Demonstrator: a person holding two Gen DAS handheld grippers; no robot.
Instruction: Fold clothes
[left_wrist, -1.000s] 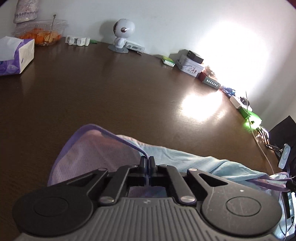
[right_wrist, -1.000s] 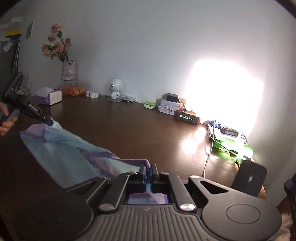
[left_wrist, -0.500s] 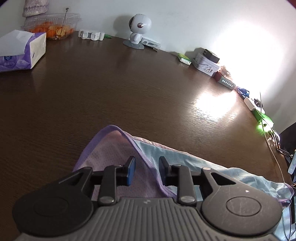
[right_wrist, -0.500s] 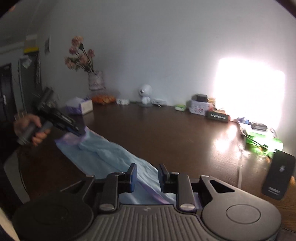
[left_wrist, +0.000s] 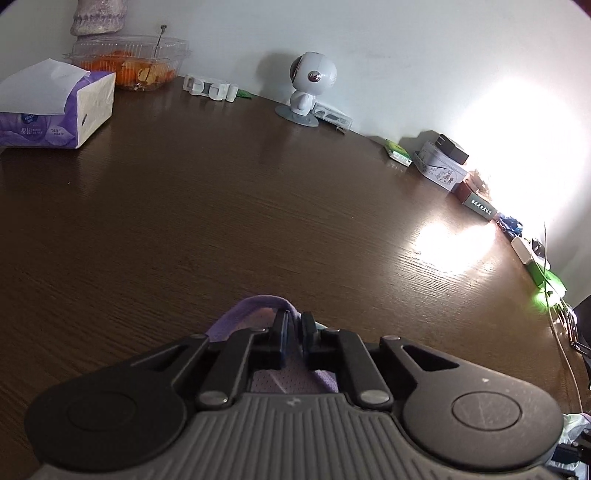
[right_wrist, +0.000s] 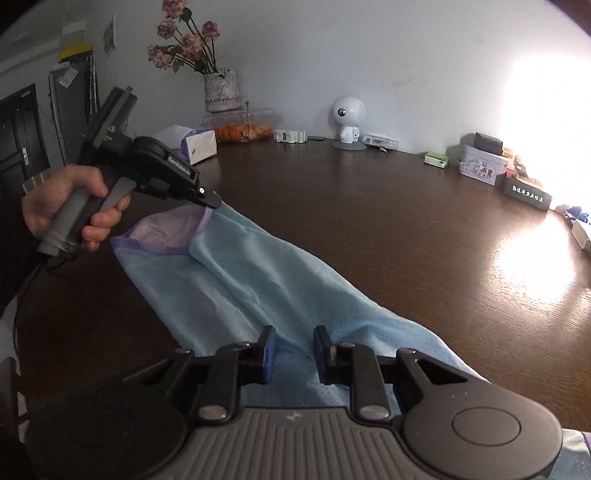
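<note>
Since half a second earlier, my left tongs (left_wrist: 293, 322) had narrowed onto the purple hem (left_wrist: 258, 301) of the blue garment (right_wrist: 266, 280), which lay slack across the tabletop (left_wrist: 221, 206) through the frame's lower middle. My right tongs (right_wrist: 293, 349) hung wide above it, empty. I judged they should grip the near edge before lifting evenly.

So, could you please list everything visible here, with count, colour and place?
garment: one, light blue with purple trim, on table
table: one, dark brown
tissue box: one, white and purple, far left
food container: one, clear, by wall
vase: one, pale, with pink flowers
robot figurine: one, white, by wall
tin box: one, pale, far right
left gripper: shut on purple trim
right gripper: open above garment
</note>
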